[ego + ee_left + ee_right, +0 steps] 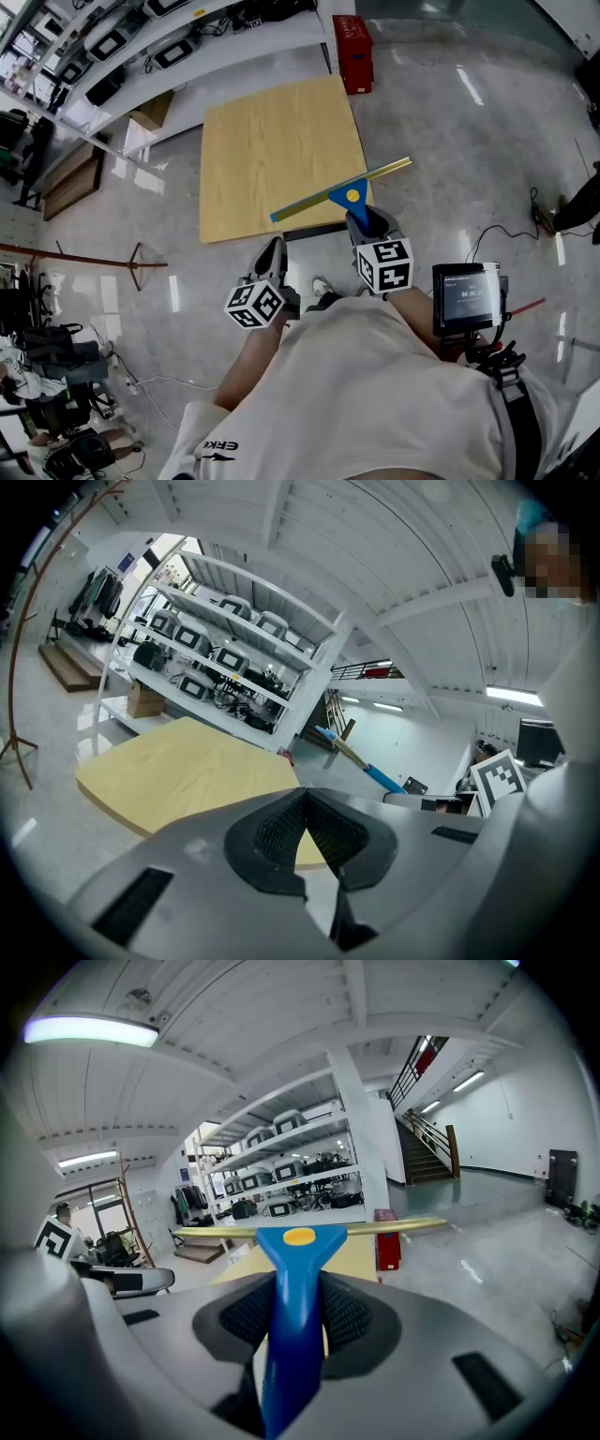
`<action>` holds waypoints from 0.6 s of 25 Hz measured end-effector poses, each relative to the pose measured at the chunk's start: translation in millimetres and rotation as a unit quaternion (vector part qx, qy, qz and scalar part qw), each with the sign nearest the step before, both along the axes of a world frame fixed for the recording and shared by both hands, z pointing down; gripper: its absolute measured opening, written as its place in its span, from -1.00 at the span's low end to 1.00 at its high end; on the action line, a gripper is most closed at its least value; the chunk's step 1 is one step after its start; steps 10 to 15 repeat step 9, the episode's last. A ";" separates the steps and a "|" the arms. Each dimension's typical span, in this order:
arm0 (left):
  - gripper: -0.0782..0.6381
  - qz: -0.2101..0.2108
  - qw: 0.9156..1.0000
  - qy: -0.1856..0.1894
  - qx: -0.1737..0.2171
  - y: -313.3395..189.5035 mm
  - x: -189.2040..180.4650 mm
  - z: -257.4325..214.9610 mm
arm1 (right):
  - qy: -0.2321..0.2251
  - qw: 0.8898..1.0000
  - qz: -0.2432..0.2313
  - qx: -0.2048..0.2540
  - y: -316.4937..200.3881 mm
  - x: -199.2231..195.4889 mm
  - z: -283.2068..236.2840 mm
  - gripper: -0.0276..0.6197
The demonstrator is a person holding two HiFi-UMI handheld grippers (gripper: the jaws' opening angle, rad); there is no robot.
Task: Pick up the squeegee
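Over the near right corner of the table [272, 141]: squeegee [342, 196] held aloft, right gripper [367, 223] clamped on its blue handle. Likely light, stiff and smooth-handled, so it may pivot; grip close to the blade. Left gripper [272, 258] pinched together, empty.

Grey left tool [305, 803], right tool [291, 1312]: black ribbed pads [274, 834], checker-marked cubes [255, 305]; white shirt [375, 394], black lettering [217, 450].

A light wooden table [272, 159] and red crate [354, 52] stand on glossy floor [450, 141].
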State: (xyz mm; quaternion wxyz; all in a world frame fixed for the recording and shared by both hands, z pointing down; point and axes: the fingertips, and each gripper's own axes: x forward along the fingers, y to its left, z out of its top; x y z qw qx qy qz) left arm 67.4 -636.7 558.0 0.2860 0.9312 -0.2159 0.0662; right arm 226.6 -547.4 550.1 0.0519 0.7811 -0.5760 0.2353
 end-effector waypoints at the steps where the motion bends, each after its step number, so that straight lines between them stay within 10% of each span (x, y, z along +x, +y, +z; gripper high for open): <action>1: -0.77 0.000 1.000 -0.001 0.000 -0.6 -3.1 0.2 | 0.001 1.000 -0.001 -0.001 -0.5 -2.9 0.3 -0.51; 15: -0.77 0.009 1.000 -0.004 -0.002 -5.8 -7.3 -1.3 | 0.004 1.000 0.001 -0.012 -5.4 -7.4 1.5 -0.51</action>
